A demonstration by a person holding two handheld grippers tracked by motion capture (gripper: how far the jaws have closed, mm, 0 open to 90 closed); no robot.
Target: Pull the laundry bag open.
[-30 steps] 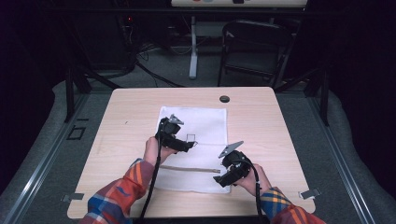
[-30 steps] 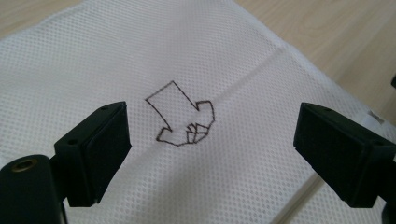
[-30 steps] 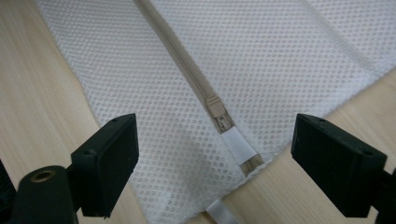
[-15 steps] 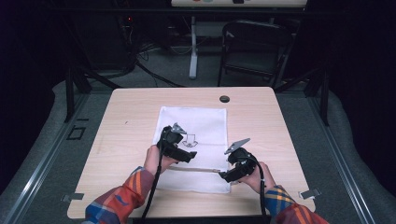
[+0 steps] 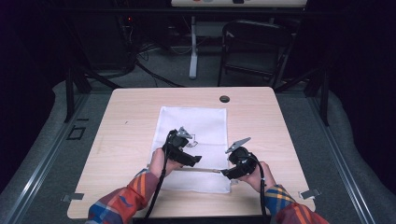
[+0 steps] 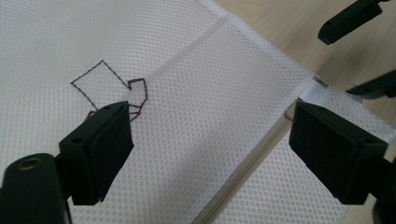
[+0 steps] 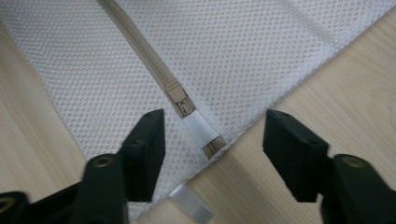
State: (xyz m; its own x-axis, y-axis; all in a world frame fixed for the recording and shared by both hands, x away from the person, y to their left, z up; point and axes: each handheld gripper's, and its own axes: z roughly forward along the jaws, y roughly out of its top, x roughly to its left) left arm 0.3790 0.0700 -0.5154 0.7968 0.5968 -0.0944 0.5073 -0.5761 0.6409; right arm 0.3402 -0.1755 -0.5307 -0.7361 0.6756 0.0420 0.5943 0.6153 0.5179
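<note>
A white mesh bag point(image 5: 201, 121) lies flat on the table, with a tan zipper point(image 5: 205, 170) running across its near part. My left gripper point(image 5: 196, 159) hovers open over the bag; in the left gripper view its jaws point(image 6: 212, 126) straddle mesh between a brown stitched outline point(image 6: 107, 84) and the zipper point(image 6: 247, 168). My right gripper point(image 5: 225, 173) is at the bag's near right corner. Its jaws point(image 7: 217, 140) have just been closing. The zipper slider point(image 7: 180, 100) and a white tab point(image 7: 201, 127) lie between them, untouched. The right gripper point(image 6: 341, 60) also appears beyond the bag's edge.
The wooden table point(image 5: 126, 140) has bare room on both sides of the bag. A black round cap point(image 5: 224, 99) sits near the far edge. A folding chair point(image 5: 252, 46) stands on the floor behind the table. A small white label point(image 7: 191, 205) sticks out at the bag's corner.
My left gripper has come nearer to the person and slightly right, from mid-bag to the zipper. The right gripper stays at the corner.
</note>
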